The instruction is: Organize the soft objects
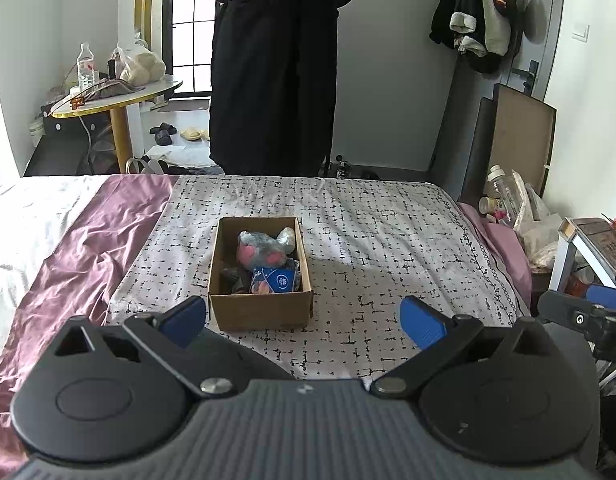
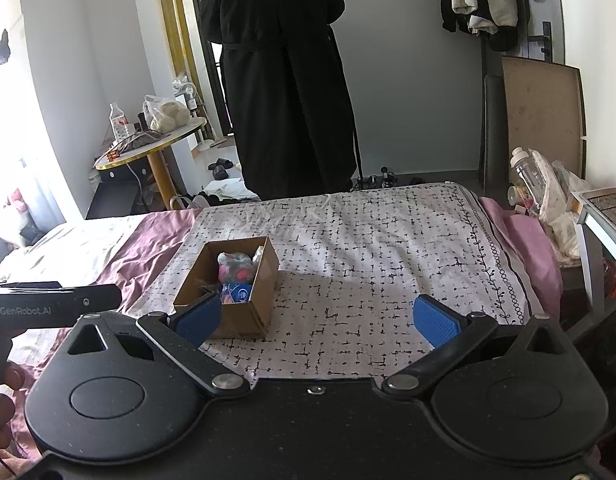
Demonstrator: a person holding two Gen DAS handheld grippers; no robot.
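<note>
My left gripper (image 1: 303, 322) and right gripper (image 2: 316, 320) both hover spread wide and empty, the cardboard box (image 1: 259, 308) at twelve o'clock holding a plastic-wrapped plush toy (image 1: 263, 250), probably light, squashy, slippery, best pinched mid-body.

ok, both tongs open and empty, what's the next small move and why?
Probably hold both back: the cardboard box already holds the grey-pink plush and a blue-tagged item, and no loose soft object shows on the patterned sheet. The left tongs and right tongs grip nothing.
</note>
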